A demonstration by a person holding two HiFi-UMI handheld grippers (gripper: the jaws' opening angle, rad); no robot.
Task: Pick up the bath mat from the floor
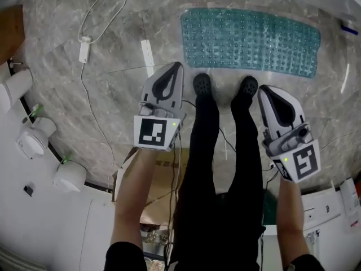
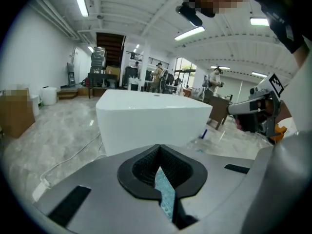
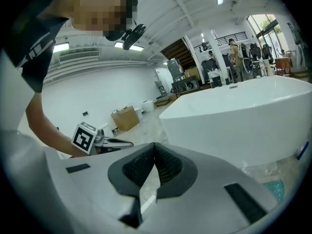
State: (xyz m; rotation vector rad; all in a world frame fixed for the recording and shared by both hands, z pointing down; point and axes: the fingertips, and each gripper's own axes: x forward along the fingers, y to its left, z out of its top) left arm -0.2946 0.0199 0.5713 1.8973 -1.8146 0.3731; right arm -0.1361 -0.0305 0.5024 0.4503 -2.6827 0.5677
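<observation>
On the marble floor, along the foot of the white bathtub (image 2: 151, 118), lies the teal bath mat (image 1: 251, 41), its long axis crosswise to you, just beyond your shoes (image 1: 202, 83). Your left hand-held gripper (image 1: 176, 69), closed and empty, lines up with the mat's left short end. Your right hand-held gripper (image 1: 266, 94), also closed on nothing, points toward its right half.

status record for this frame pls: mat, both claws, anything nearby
mat: bath mat, teal, flat on floor beside bathtub
left claw: shut, empty, not touching mat
right claw: shut, empty, not touching mat
feet: shoes at mat's near edge
task: mat not yet picked up
</observation>
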